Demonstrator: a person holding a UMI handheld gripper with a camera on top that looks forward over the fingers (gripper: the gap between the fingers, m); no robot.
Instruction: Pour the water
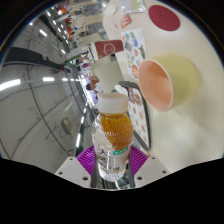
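Observation:
A clear plastic bottle (112, 135) with a white cap, a label band and amber liquid in its upper part stands between my fingers. My gripper (112, 163) is shut on the bottle, both purple pads (88, 158) pressing its lower sides. The view is tilted, so the bottle is held aloft and rolled over. Beyond the bottle's cap and to the right sits a pale cup (166, 79) with a peach-pink outer wall and a cream inside, its mouth facing me. The cup rests on a white table (139, 118).
A white sheet with a dark red disc (163, 16) and small coloured squares lies on the table beyond the cup. A red and white item (110, 48) stands past the bottle's cap. To the left is a room with strip lights and grey floor.

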